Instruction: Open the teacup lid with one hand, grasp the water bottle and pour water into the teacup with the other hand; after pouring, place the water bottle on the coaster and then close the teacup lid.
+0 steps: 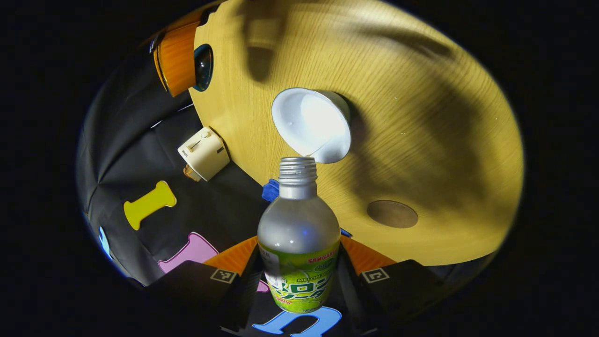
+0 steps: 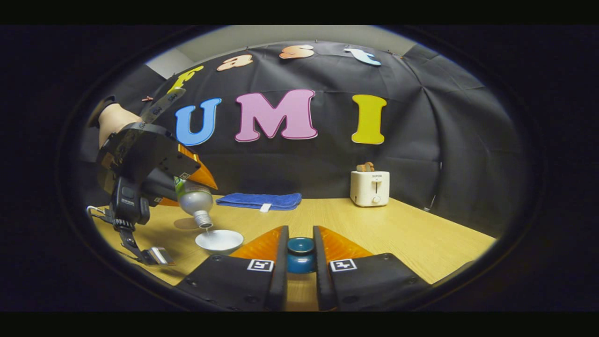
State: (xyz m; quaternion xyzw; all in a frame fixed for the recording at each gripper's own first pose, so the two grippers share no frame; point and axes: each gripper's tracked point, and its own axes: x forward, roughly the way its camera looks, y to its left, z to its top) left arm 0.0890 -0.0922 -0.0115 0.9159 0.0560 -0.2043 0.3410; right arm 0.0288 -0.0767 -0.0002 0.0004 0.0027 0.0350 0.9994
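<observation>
In the left gripper view my left gripper (image 1: pixel 299 256) is shut on a clear water bottle with a green label (image 1: pixel 299 234). The bottle is uncapped and its mouth hangs just over the rim of the white teacup (image 1: pixel 311 124). The right gripper view shows the bottle (image 2: pixel 194 199) tipped neck-down over the teacup (image 2: pixel 219 240), with a thin thread of water at the mouth. My right gripper (image 2: pixel 300 242) is shut on the teal teacup lid (image 2: pixel 300 260), held above the table to the cup's right. A round brown coaster (image 1: pixel 392 214) lies bare near the cup.
A cream toaster (image 2: pixel 370 187) stands at the back of the wooden table (image 2: pixel 412 234). A folded blue cloth (image 2: pixel 259 201) lies along the back edge, behind the cup. A hand (image 2: pixel 112 119) holds the left gripper.
</observation>
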